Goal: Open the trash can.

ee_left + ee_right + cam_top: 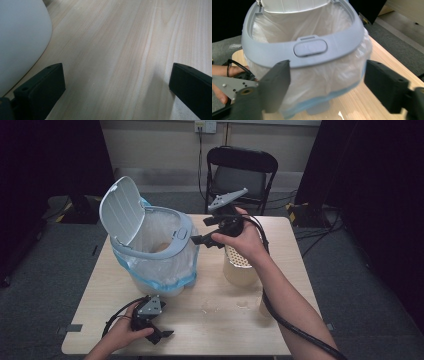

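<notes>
The left claw rests spread and empty on the worktop, just in front of the bin, whose lid stands open. The right claw, also spread and empty, hangs beside the bin's front rim, level with its latch. This looks like an approach to the rim; next the claw must close in squarely. A cup sits under the right hand, perhaps perforated.
</notes>
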